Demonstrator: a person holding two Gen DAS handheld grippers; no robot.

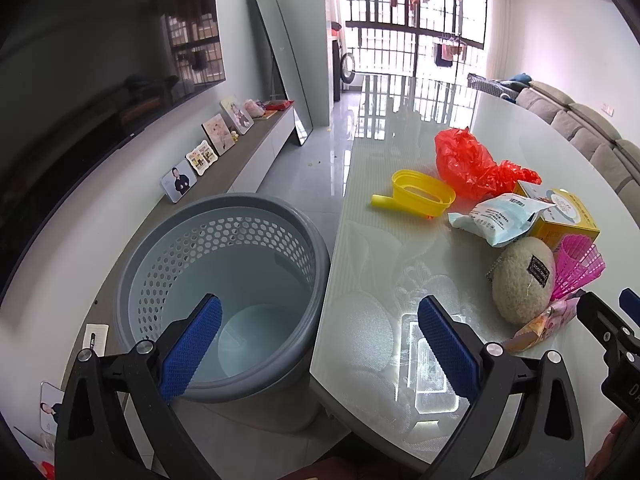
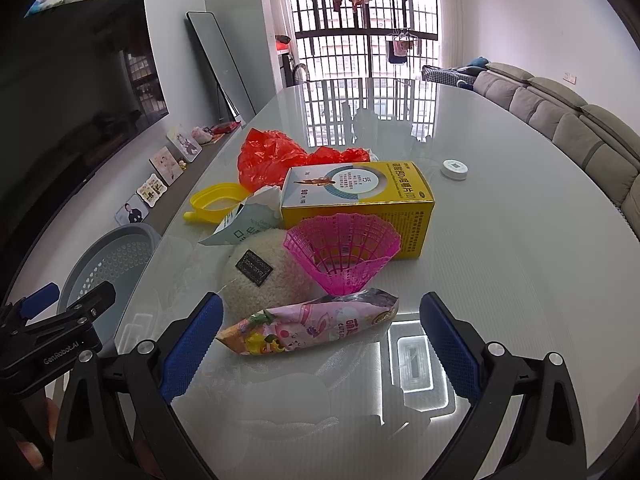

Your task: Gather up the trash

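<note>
Both the left gripper (image 1: 320, 344) and the right gripper (image 2: 322, 344) gape wide and empty, the right one just before the snack wrapper (image 2: 308, 326) lying on the table (image 2: 520, 280) beside the bin (image 1: 224, 280).

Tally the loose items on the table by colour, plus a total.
Red: 1, plastic bag
Yellow: 2, scoop, box
Pink: 2, mesh shuttlecock skirt, snack wrapper
White or pale: 2, torn packet, round disc
Beige: 1, fuzzy pouch
Total: 8
</note>
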